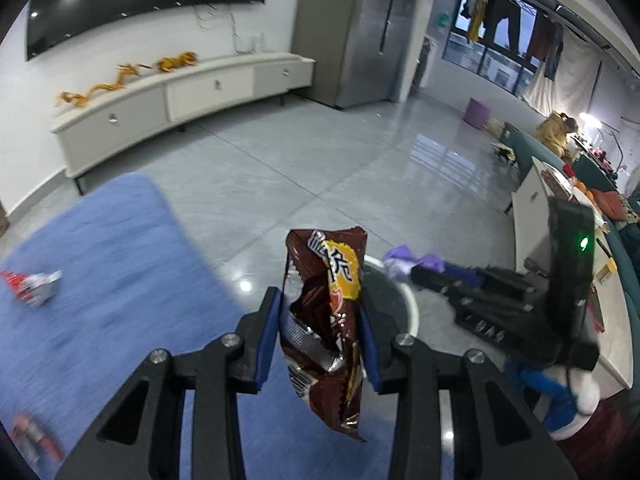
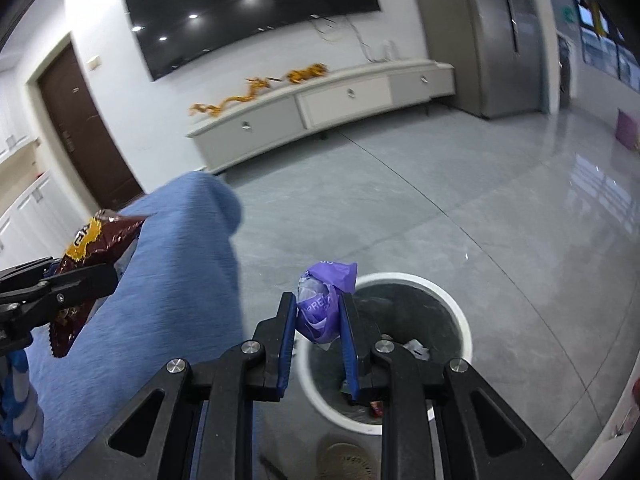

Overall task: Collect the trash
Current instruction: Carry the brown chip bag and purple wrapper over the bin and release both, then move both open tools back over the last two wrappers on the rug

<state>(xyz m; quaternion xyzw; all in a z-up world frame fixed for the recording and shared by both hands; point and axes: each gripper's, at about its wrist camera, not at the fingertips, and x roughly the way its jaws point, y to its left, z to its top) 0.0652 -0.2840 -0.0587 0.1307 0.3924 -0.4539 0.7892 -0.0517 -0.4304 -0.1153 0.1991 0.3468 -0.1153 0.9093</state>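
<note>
My left gripper (image 1: 320, 312) is shut on a brown and yellow snack bag (image 1: 326, 320), held upright above the blue surface edge, beside the white-rimmed trash bin (image 1: 414, 312). The bag and left gripper also show in the right wrist view (image 2: 92, 248). My right gripper (image 2: 318, 316) is shut on a crumpled purple wrapper (image 2: 322, 304), held over the near left rim of the bin (image 2: 460, 312), which holds some scraps. The right gripper with the purple wrapper also shows in the left wrist view (image 1: 404, 258).
A blue cloth-covered surface (image 1: 100, 280) carries a red and white wrapper (image 1: 32, 286) and another red item (image 1: 34, 436). A long white TV cabinet (image 1: 180, 96) stands along the far wall. A white table (image 1: 560, 264) and sofa lie to the right. Grey tiled floor (image 2: 480, 208) surrounds the bin.
</note>
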